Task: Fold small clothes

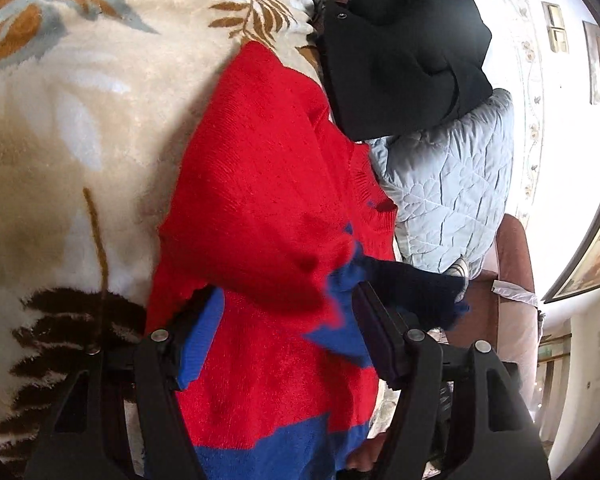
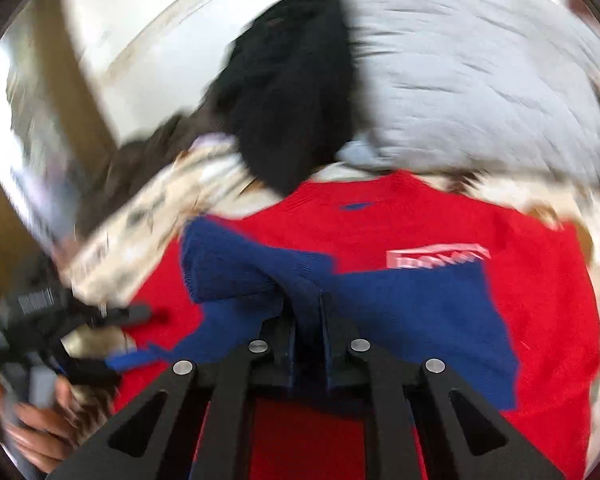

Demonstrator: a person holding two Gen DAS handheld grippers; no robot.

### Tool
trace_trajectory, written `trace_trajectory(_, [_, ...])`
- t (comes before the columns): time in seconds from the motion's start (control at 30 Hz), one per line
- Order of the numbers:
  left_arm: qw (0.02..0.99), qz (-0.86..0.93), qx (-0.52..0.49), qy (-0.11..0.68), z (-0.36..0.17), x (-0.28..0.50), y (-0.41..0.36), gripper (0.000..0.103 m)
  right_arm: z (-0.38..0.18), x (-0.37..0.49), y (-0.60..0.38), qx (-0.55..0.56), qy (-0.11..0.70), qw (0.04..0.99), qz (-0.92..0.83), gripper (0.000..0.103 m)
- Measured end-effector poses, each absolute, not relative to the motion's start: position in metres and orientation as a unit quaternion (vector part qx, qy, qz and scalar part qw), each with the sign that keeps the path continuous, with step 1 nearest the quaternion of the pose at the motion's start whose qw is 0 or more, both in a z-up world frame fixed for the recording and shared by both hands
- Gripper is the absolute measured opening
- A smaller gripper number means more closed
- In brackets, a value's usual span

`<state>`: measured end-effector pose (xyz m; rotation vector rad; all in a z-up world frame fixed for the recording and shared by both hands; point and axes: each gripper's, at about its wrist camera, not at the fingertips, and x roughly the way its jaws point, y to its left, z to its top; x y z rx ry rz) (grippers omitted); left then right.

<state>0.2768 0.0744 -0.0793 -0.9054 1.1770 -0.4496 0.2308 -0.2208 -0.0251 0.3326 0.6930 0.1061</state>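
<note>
A small red and blue knit sweater (image 1: 260, 208) lies on a fleece leaf-print blanket (image 1: 80, 128). In the right wrist view the sweater (image 2: 440, 224) is spread flat, with a pink logo patch. My right gripper (image 2: 308, 300) is shut on the sweater's blue sleeve (image 2: 236, 268) and holds it over the red body. My left gripper (image 1: 284, 300) stands open, its jaws wide apart, with sweater fabric lying between and over them. The left gripper also shows at the left edge of the right wrist view (image 2: 80, 316), held by a hand. The right wrist view is blurred.
A black garment (image 1: 400, 48) lies heaped beyond the sweater's collar. A pale blue quilted cover (image 1: 452, 184) lies beside it. A brown armchair (image 1: 512, 280) stands at the bed's edge. A framed picture (image 1: 592, 256) hangs on the white wall.
</note>
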Motion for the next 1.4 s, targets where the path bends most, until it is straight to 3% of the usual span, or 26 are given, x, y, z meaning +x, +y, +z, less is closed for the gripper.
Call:
trace_trajectory(0.23, [0.733,-0.193,-0.377,0.533,-0.073,0.277,0.064,0.066,-0.067,0.202,-0.317,0.325,0.353,0.877,-0.007,0.007])
trace_trajectory(0.43, [0.748,-0.185,-0.353,0.531,-0.069,0.277,0.056,0.066,-0.089,0.186,-0.352,0.45,0.316,0.835,-0.015,0.027])
trace_trajectory(0.47, [0.751,-0.185,-0.348,0.53,-0.068,0.277,0.055,0.064,-0.091,0.19,-0.354,0.458,0.314,0.831,-0.015,0.025])
trace_trajectory(0.5, [0.754,-0.184,-0.344,0.529,-0.067,0.277,0.055,0.064,-0.09,0.196,-0.355,0.455,0.323,0.829,-0.017,0.019])
trace_trajectory(0.53, [0.755,-0.186,-0.341,0.528,-0.066,0.277,0.054,0.064,-0.087,0.2,-0.354,0.447,0.329,0.832,-0.017,0.006])
trace_trajectory(0.7, [0.755,-0.184,-0.333,0.534,-0.071,0.281,0.053,0.064,-0.052,0.188,-0.365,0.417,0.271,0.867,-0.022,0.005])
trace_trajectory(0.83, [0.761,-0.185,-0.305,0.543,-0.066,0.277,0.046,0.062,-0.089,0.198,-0.379,0.405,0.378,0.83,-0.06,0.005])
trace_trajectory(0.87, [0.758,-0.19,-0.305,0.544,-0.062,0.273,0.046,0.062,-0.083,0.191,-0.377,0.403,0.368,0.836,-0.058,0.014])
trace_trajectory(1.0, [0.787,-0.166,-0.244,0.542,-0.051,0.261,0.032,0.062,-0.053,0.162,-0.361,0.353,0.328,0.875,-0.041,0.014])
trace_trajectory(1.03, [0.786,-0.159,-0.23,0.551,-0.054,0.262,0.027,0.062,-0.057,0.161,-0.357,0.34,0.347,0.873,-0.045,0.017])
trace_trajectory(1.1, [0.789,-0.151,-0.201,0.561,-0.057,0.258,0.017,0.062,-0.089,0.174,-0.349,0.311,0.456,0.833,-0.041,0.012])
trace_trajectory(1.13, [0.789,-0.151,-0.177,0.568,-0.049,0.252,0.013,0.062,-0.088,0.17,-0.349,0.311,0.446,0.838,-0.04,0.01])
trace_trajectory(1.17, [0.782,-0.164,-0.167,0.577,-0.043,0.245,0.012,0.062,-0.081,0.163,-0.35,0.315,0.44,0.84,-0.043,0.02])
trace_trajectory(1.23, [0.77,-0.191,-0.158,0.588,-0.03,0.227,0.016,0.062,-0.069,0.15,-0.351,0.326,0.447,0.832,-0.031,0.02])
trace_trajectory(1.3, [0.764,-0.2,-0.132,0.599,-0.019,0.206,0.024,0.062,-0.057,0.127,-0.351,0.315,0.454,0.833,-0.004,0.028])
trace_trajectory(1.37, [0.757,-0.212,-0.108,0.609,-0.013,0.178,0.035,0.063,-0.051,0.097,-0.349,0.292,0.471,0.833,0.009,0.05])
trace_trajectory(1.4, [0.752,-0.215,-0.099,0.615,-0.013,0.163,0.04,0.064,-0.051,0.081,-0.349,0.282,0.477,0.832,0.011,0.051])
